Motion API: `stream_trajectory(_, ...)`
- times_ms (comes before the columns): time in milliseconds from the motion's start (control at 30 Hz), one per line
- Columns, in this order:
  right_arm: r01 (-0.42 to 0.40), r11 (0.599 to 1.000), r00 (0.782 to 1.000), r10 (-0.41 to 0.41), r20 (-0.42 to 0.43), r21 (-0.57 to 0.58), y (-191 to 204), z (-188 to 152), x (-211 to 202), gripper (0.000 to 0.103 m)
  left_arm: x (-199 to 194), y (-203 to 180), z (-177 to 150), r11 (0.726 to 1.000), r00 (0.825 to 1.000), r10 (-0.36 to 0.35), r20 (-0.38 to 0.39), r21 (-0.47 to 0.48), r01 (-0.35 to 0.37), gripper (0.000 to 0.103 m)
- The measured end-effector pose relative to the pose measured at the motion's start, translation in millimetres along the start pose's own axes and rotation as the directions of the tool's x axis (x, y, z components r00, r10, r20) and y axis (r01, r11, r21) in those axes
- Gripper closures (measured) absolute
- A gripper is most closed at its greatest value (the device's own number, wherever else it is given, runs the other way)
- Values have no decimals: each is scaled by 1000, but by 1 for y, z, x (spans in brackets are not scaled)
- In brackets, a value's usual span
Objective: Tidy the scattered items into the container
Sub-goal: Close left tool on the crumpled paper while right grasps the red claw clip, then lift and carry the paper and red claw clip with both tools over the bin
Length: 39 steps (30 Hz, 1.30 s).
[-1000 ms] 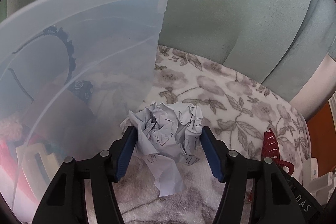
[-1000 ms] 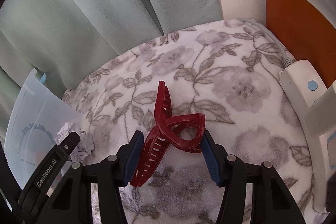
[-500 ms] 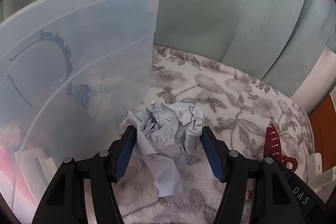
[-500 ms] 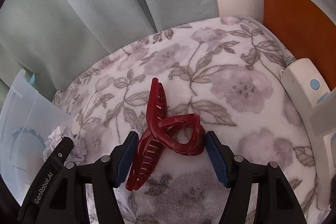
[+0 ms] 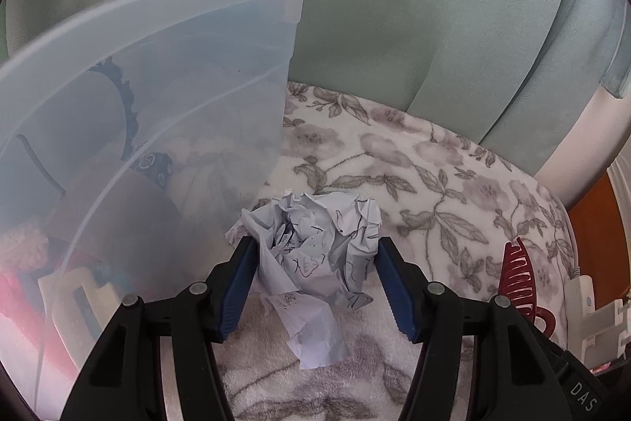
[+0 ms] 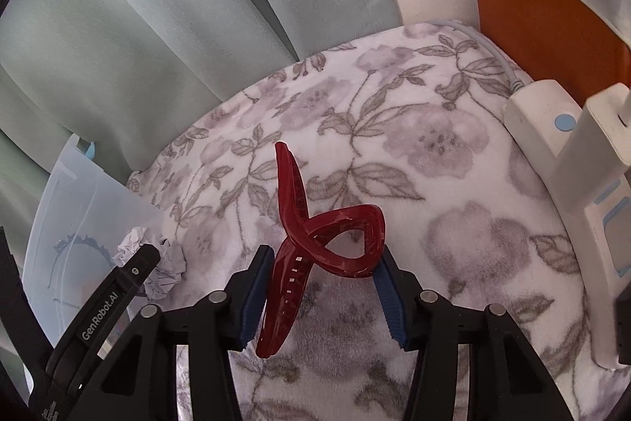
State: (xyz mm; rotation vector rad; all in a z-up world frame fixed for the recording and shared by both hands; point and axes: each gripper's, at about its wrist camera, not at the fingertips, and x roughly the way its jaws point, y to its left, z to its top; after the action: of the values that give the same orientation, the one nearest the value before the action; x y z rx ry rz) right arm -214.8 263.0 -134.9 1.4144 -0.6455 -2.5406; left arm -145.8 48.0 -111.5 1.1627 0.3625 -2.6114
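A crumpled sheet of paper [image 5: 315, 235] with scribbles sits between the blue pads of my left gripper [image 5: 313, 263], which is shut on it; a loose flap trails down toward the blanket. Just left stands the translucent plastic container [image 5: 177, 26], holding a black headband and other items. In the right wrist view a dark red hair claw clip [image 6: 292, 192] stands tilted between the pads of my right gripper [image 6: 321, 271]. Its jaws are closing, and both pads touch the clip. The clip [image 5: 516, 271] also shows at the right of the left wrist view.
Everything rests on a white blanket [image 6: 414, 145] with grey flowers. Pale green curtains [image 5: 394, 46] hang behind. A white power strip [image 6: 544, 113] with plugged-in adapters lies along the right edge, beside an orange wall. The container [image 6: 79, 192] and the paper [image 6: 165, 263] show at far left.
The right jaws have narrowed onto the red clip, which has tipped more upright. The left gripper keeps the paper between its pads, and its view has shifted only slightly.
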Motion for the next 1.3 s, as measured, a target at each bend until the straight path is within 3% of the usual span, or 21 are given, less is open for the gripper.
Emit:
stream_trajectory(267, -22, 998, 1000, 22, -4, 55, -14, -21, -21, 49, -13, 0, -6, 998, 998, -51, -27, 22, 52, 40)
stream_trajectory(667, -20, 995, 999, 16, 33, 102, -13, -49, -62, 49, -69, 2, -26, 984, 988, -147, -39, 92, 150, 40)
stream_trajectory(967, -38, 996, 997, 32, 75, 85, 1, -75, -101, 49, -123, 2, -21, 962, 972, -232, 21, 156, 226, 40)
stream_trajectory(1300, -64, 997, 989, 56, 134, 54, 22, -89, -141, 49, -179, 23, -10, 953, 956, -272, 107, 166, 252, 40)
